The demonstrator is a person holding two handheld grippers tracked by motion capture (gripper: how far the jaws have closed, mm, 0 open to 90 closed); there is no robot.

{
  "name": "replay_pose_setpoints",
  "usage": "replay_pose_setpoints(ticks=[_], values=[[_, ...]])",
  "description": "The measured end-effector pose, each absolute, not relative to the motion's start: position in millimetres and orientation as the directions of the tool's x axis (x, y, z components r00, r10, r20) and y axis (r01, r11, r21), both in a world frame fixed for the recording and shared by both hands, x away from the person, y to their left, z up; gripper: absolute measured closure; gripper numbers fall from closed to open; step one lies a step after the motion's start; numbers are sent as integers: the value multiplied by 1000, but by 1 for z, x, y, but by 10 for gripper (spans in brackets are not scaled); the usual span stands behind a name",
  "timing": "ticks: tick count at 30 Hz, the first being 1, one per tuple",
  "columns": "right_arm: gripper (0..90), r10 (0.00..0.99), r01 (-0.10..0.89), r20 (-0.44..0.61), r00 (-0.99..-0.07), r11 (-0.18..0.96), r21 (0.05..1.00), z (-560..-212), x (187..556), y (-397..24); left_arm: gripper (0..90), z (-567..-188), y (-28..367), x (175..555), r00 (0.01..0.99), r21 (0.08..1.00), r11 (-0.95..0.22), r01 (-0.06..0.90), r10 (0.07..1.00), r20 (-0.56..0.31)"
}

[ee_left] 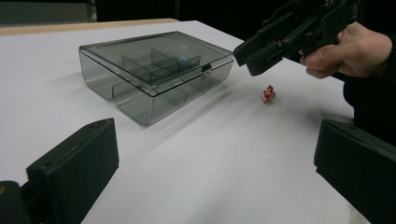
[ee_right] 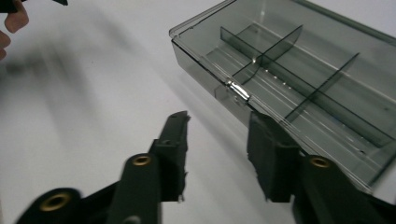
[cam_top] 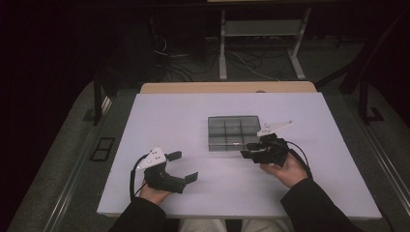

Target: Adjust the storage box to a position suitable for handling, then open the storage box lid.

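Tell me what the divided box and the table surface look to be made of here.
Divided box: seemingly smoke-tinted clear plastic, glossy; its dividers show through the closed lid and walls, which catch reflections. Its small latch at the front edge glints silvery, possibly metal. Table: a smooth, matte white top, perhaps laminate or a sheet; a light wood-coloured edge shows along its far side.

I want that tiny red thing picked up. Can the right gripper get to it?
Probably yes. The red thing lies on bare table just below the right gripper, beside the closed box, with nothing between.
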State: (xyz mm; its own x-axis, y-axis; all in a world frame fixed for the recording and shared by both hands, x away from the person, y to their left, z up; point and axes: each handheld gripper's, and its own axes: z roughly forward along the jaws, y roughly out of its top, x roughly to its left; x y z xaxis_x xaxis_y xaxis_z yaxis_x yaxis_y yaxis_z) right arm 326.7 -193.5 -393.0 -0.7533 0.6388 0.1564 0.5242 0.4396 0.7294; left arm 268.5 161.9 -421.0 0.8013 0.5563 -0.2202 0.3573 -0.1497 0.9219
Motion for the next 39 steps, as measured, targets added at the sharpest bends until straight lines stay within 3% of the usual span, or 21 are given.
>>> replay_pose_setpoints(ticks=[14,17,22,24,39], values=[[173,654,531,161,-740,420,735,-379,313,-213,0,-421,162,268,799,923,-144,357,559,-222],[114,648,534,169,-743,421,733,-377,310,-217,0,-421,162,269,798,922,-144,359,559,-223],[104,635,533,177,-752,427,730,-375,306,-221,0,-421,162,268,797,923,-142,359,561,-224],[16,651,546,178,-738,421,725,-375,306,-223,0,-421,163,268,798,922,-144,358,561,-222],[19,671,587,189,-717,435,683,-388,321,-239,0,-421,162,268,798,923,-143,358,560,-222]])
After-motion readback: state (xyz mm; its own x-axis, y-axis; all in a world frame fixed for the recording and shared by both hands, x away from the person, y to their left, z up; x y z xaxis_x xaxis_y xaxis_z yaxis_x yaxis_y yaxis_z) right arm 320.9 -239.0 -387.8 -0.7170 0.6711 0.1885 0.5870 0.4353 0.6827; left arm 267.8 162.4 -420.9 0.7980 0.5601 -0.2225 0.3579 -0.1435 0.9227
